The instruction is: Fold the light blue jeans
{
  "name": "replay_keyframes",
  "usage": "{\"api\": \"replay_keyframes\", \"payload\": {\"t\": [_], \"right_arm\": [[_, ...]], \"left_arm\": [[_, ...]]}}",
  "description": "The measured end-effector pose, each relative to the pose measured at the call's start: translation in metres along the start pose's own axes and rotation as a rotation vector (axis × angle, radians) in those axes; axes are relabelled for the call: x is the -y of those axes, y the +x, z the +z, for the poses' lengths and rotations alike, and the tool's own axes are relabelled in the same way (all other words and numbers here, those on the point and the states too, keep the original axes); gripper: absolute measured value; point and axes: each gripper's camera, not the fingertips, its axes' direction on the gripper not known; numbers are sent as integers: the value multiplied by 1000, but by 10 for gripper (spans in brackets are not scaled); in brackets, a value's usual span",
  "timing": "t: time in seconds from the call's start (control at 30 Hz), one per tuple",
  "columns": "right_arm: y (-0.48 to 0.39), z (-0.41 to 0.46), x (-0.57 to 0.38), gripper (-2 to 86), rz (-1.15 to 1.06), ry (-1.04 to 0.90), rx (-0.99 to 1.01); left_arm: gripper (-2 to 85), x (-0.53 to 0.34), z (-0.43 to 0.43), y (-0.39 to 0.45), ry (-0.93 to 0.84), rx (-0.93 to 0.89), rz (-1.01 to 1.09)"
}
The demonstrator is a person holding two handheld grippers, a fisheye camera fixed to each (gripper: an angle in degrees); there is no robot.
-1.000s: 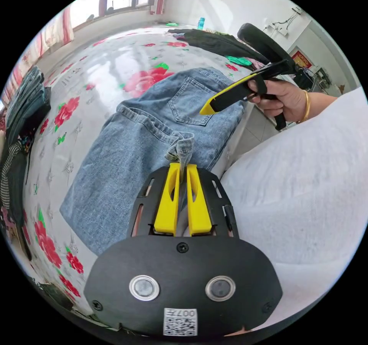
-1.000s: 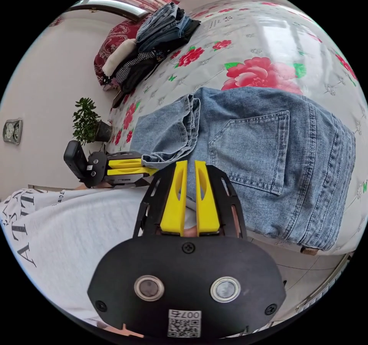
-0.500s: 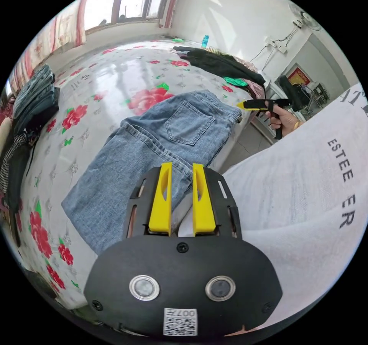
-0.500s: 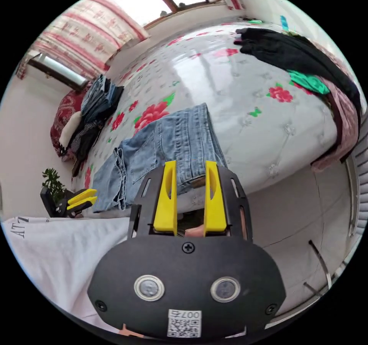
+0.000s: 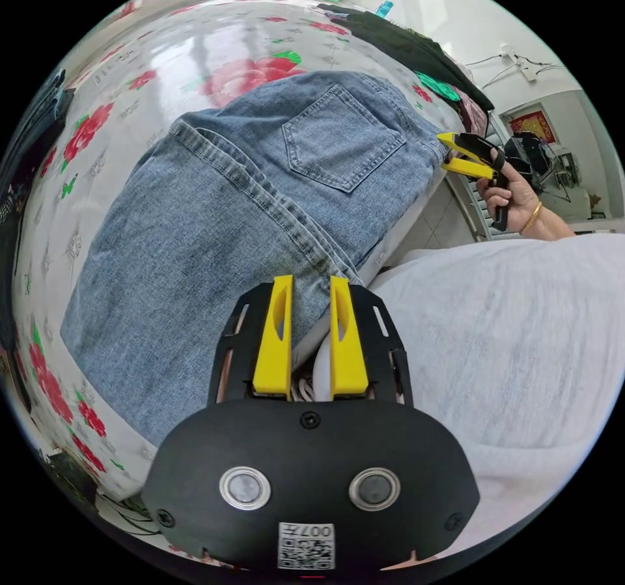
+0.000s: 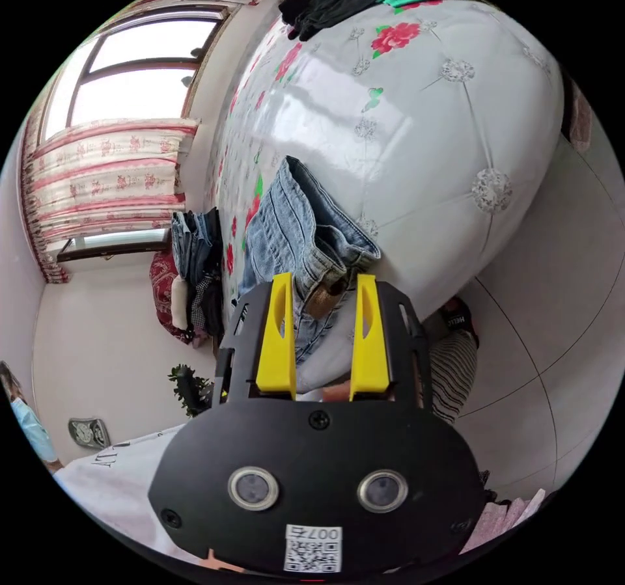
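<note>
- The soft, floppy light blue denim jeans [image 5: 247,175] look heavy on the flowery white bed [image 6: 416,129].
- My left tool [image 5: 310,282] and right tool [image 6: 319,280] gape open, holding nothing.
- I think the thick waistband edge is best to grab.

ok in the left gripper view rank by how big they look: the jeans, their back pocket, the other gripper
1. light blue jeans
2. back pocket
3. right gripper, though it sits farther from the camera, so its look is unsure.

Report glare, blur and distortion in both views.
Left gripper view: window glare streaks the glossy floral bedcover; the light blue jeans are sharp; fisheye bulges the bed. Right gripper view: a bright sheen on the bedcover; the window is blown out; edges curve strongly.
</note>
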Motion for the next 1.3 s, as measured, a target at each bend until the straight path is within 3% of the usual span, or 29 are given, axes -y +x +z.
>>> {"api": "replay_keyframes", "payload": {"t": [0.23, 0.5, 0.7, 0.8, 1.0, 1.17, 1.3], "right_arm": [[25, -7, -21, 126, 56, -37, 32], [8, 15, -43, 98, 83, 0, 114], [-47, 48, -56, 60, -36, -25, -8], [-113, 55, -67, 51, -217, -29, 4], [-338, 117, -134, 48, -864, -168, 29], [-501, 236, -283, 52, -1421, -451, 177], [-547, 370, -382, 58, -1536, -725, 210]], "left_arm": [[50, -25, -42, -16, 153, 35, -111], [26, -72, -62, -67, 216, -19, -411], [26, -113, -94, -89, 307, 9, -573], [30, -139, -112, -99, 347, 33, -661], [33, -193, -146, -110, 407, 83, -806], [38, -243, -169, -125, 497, 75, -889], [46, -290, -181, -156, 553, 22, -975]]}}
